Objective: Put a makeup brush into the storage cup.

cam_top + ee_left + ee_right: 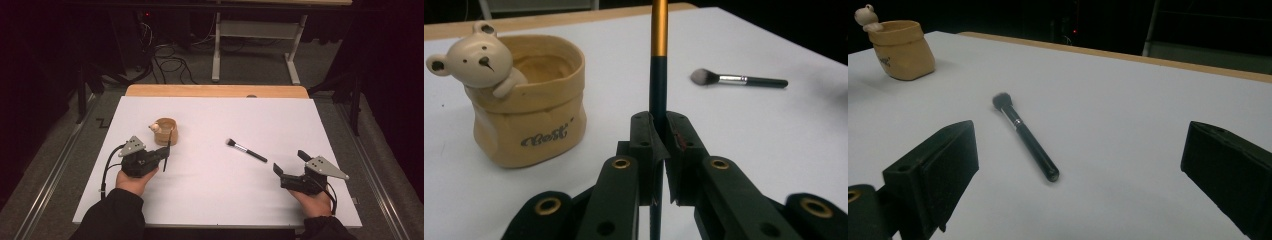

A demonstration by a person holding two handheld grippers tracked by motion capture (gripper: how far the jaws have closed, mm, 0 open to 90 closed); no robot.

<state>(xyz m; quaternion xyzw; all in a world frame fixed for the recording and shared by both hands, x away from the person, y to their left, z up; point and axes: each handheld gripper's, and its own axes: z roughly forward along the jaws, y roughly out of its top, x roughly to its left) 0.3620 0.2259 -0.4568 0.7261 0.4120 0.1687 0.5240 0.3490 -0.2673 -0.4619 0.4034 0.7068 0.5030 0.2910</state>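
A tan ceramic cup with a small bear on its rim stands on the left part of the white table top; it shows close up in the left gripper view. Just in front of it my left gripper is shut on a slim brush handle, dark with a gold section, held upright. A black makeup brush lies flat mid-table, bristles to the left. My right gripper stands open a short way to the brush's right, apart from it.
The white board covers a wooden table whose far edge shows behind. Beyond stand a table frame and floor cables. Bare board lies between the two grippers.
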